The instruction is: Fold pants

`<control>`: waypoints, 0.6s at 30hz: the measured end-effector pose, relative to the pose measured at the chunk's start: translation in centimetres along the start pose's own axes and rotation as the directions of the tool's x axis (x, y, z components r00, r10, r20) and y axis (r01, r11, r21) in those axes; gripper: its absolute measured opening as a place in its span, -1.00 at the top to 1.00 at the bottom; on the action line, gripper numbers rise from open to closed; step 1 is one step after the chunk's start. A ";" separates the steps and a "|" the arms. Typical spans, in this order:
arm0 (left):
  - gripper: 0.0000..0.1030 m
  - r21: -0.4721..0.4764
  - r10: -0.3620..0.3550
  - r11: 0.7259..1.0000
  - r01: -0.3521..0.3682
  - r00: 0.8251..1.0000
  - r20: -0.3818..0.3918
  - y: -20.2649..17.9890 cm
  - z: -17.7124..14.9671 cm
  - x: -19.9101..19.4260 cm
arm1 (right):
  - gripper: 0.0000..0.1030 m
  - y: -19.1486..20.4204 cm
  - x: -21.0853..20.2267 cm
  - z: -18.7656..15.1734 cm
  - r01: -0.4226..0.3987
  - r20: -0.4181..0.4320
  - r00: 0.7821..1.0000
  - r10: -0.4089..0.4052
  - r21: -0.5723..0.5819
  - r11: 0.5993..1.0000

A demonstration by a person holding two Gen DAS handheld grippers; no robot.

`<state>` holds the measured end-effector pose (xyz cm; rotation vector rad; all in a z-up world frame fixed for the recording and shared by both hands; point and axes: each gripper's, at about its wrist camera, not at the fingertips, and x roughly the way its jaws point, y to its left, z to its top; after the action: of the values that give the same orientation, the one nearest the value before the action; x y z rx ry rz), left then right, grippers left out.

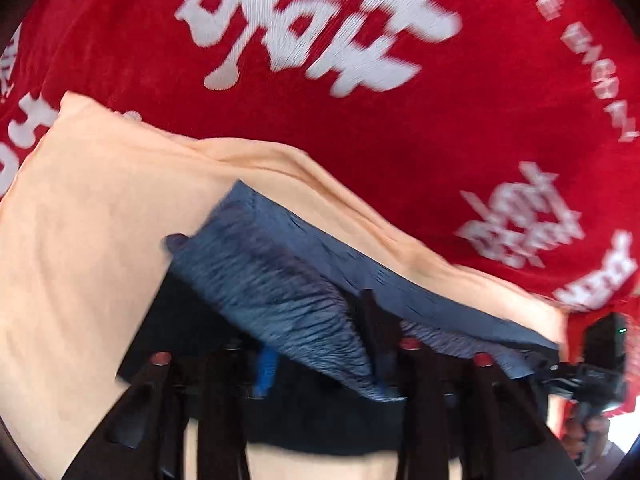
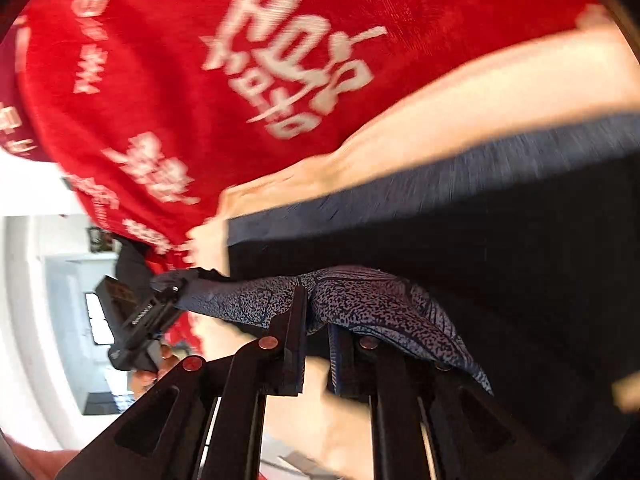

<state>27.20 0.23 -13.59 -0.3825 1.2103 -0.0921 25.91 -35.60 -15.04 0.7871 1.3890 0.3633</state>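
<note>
The pants are blue-grey speckled fabric with a gathered waistband, held up in the air between both grippers. My left gripper is shut on the waistband; the cloth drapes over its fingers. My right gripper is shut on the pants at another edge point. The right gripper also shows in the left wrist view at the far right, and the left gripper shows in the right wrist view at the left. Dark inner fabric hangs behind. Both views are motion-blurred.
A red cloth with white lettering covers the surface ahead, also in the right wrist view. A peach cloth lies over it beneath the pants. A white room wall and doorway show at the left.
</note>
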 end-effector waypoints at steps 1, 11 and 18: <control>0.10 -0.005 0.026 1.000 -0.026 1.000 -0.006 0.0 0.5 1.2 | 0.76 -0.5 1.1 1.1 0.023 -0.010 1.000 -0.023 -0.004 1.000; -0.25 0.051 0.167 0.985 -0.167 0.986 0.002 -1.0 0.7 -0.5 | -0.25 -0.2 2.7 2.5 0.137 -0.070 0.988 -0.141 -0.054 0.989; -0.59 0.122 0.234 0.965 -0.230 0.972 -0.020 -3.5 -1.0 0.4 | 0.21 5.2 4.2 -0.1 0.141 -0.083 0.982 -0.167 -0.259 0.955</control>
<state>26.91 -3.38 -13.08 -0.1334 1.2686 0.0323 27.66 -29.17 -14.55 0.4523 1.4565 0.4540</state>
